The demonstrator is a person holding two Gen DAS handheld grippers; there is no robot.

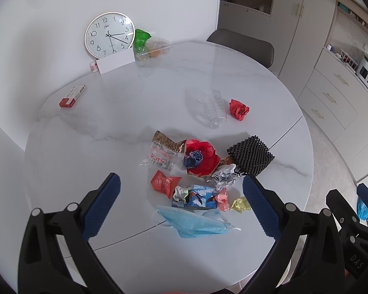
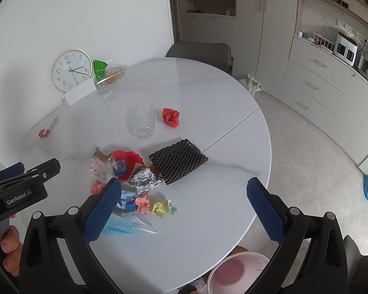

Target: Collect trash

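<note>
Probably a home dining-kitchen: round marble table (image 2: 208, 127), cabinets (image 2: 314, 85), countertop ovens (image 2: 346, 47), wall clock (image 1: 109, 34).

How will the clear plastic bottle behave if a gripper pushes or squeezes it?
The clear plastic bottle lies on its side on the table, so a push would probably roll it. It looks empty and thin-walled: likely light, and may crumple or slip when pinched.

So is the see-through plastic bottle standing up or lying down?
Lying down. The clear ribbed plastic bottle rests on its side on the white marble table, beside a crumpled red paper ball.
</note>
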